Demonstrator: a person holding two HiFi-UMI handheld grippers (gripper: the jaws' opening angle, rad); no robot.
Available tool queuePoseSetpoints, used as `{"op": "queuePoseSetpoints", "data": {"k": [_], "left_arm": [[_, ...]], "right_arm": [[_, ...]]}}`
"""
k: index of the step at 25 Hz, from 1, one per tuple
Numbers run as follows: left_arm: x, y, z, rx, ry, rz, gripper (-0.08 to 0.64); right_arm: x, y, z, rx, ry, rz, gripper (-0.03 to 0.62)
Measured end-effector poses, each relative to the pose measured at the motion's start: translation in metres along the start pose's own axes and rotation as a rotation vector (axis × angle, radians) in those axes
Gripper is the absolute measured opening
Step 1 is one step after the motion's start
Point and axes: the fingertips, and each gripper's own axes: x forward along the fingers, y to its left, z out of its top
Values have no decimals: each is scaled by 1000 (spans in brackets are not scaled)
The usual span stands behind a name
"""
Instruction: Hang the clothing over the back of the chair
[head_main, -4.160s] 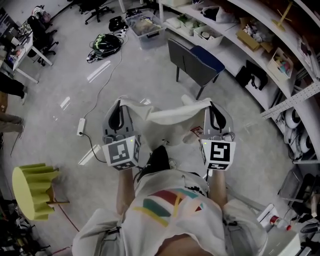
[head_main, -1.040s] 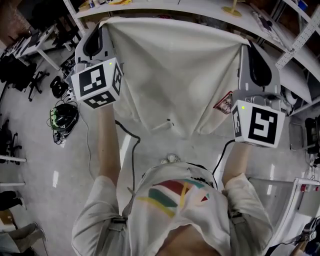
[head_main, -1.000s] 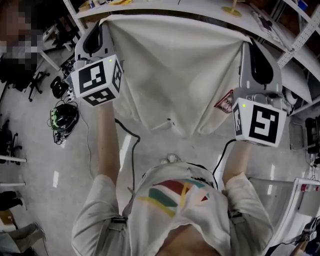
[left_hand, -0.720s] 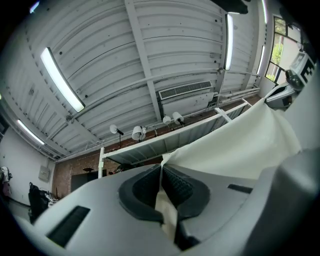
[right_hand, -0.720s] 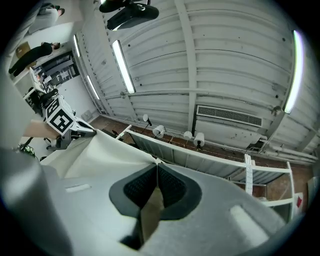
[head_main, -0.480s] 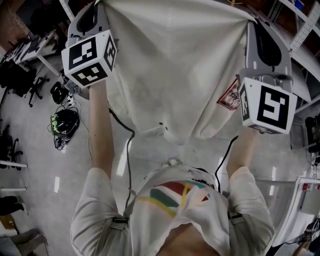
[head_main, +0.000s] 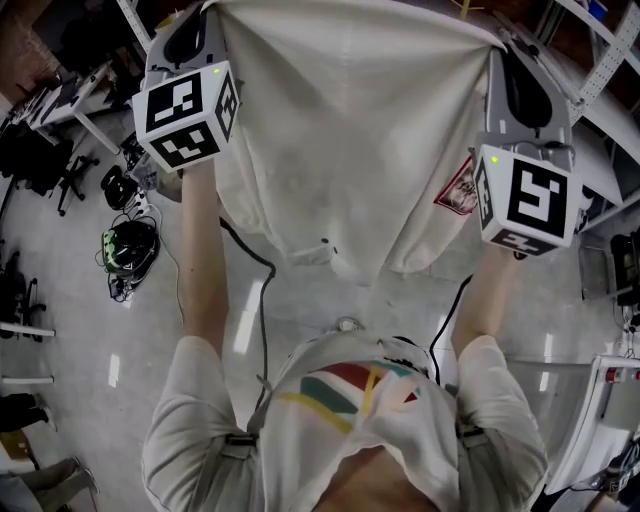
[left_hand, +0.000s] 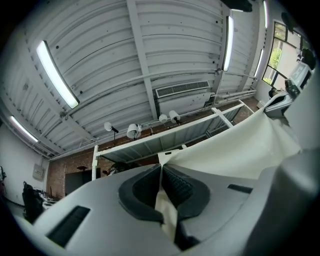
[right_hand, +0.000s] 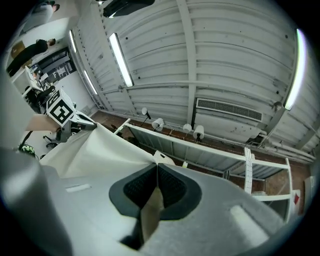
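White T-shirt (head_main: 345, 435) — multicoloured stripes, short sleeves

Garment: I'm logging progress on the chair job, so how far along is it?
Done: the garment is picked up, hanging clear of the floor. In hand: the left gripper and right gripper are each shut on a top corner, holding it spread wide. Left: draping it over the chair back; no chair shows in any view now.

Cream garment (head_main: 350, 130), pinched and stretched between left gripper (left_hand: 161, 182) and right gripper (right_hand: 157, 182), walls off the gap between them; shelving (head_main: 603, 65) crowds the right gripper's outer side; left side open above floor (head_main: 60, 260).
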Motion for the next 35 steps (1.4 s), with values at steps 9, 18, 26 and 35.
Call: {"op": "queuePoseSetpoints", "data": {"k": [9, 18, 26, 35], "left_arm": [[-9, -18, -76, 13, 118, -50, 15], [-20, -37, -142, 28, 231, -100, 15], [-40, -53, -198, 38, 342, -133, 15], [-76, -76, -278, 36, 519, -180, 15]], "right_arm": [[-7, 44, -89, 29, 205, 88, 11], [-18, 73, -149, 30, 343, 147, 11], [-34, 101, -197, 32, 462, 212, 11], [-56, 133, -254, 49, 593, 293, 11]]}}
